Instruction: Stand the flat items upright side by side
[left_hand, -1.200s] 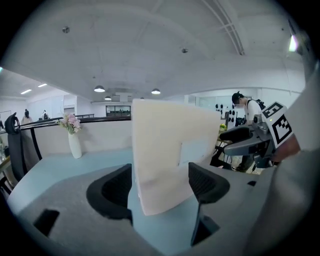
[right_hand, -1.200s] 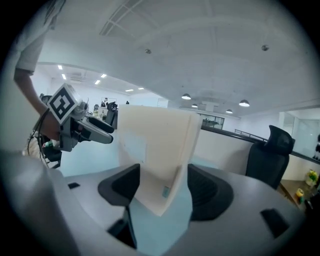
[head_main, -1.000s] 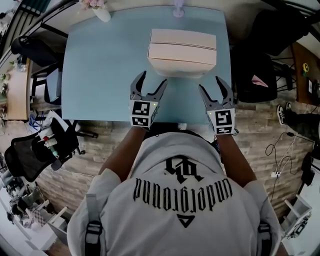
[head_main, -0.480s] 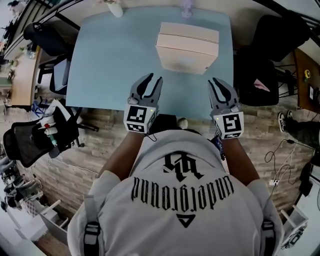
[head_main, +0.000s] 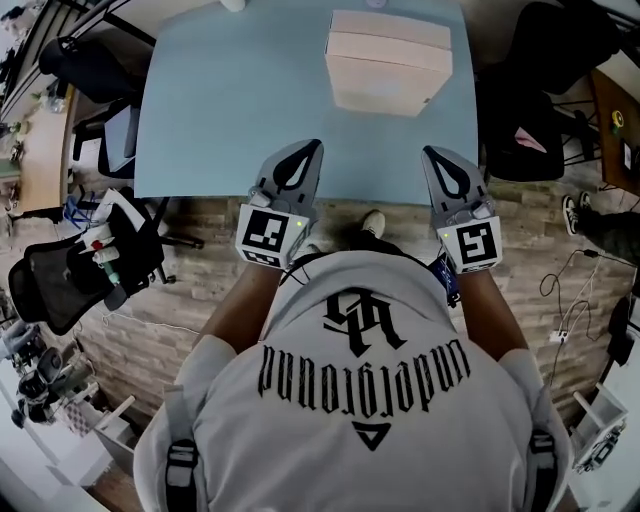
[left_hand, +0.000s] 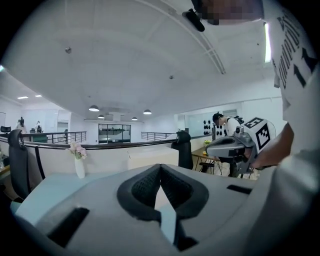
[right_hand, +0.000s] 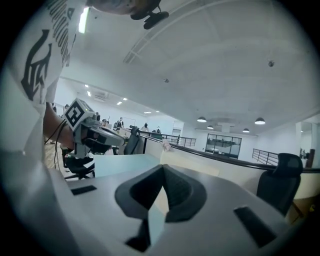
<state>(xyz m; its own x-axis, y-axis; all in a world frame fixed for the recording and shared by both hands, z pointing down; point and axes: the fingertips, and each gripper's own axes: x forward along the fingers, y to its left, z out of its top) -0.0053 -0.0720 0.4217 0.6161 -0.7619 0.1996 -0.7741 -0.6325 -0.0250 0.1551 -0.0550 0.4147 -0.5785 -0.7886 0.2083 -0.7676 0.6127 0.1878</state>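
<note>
The left gripper (head_main: 311, 147) is hovering over the near edge of the light blue table (head_main: 220, 100), left of the frame's centre in the head view. Its jaws are pressing together tip to tip and gripping nothing. The left gripper view is showing the same thing: the dark pads are meeting at a point, with only the table top and a pale wall showing past them.

The right gripper (head_main: 433, 153) is hanging over the same near edge, right of centre, well apart from the left one. Its jaws are likewise meeting at the tips and holding nothing.

The flat boxes (head_main: 388, 62) are lying at the top of the frame, right of centre. They are resting one on the other as a low beige stack on the far part of the table. Neither gripper is touching them, and both are pointing roughly toward the stack.

A vase of flowers (left_hand: 79, 161) is standing at the left of the left gripper view, on the table's far side. A black office chair (head_main: 75, 285) is sitting on the floor at the left edge of the head view.
</note>
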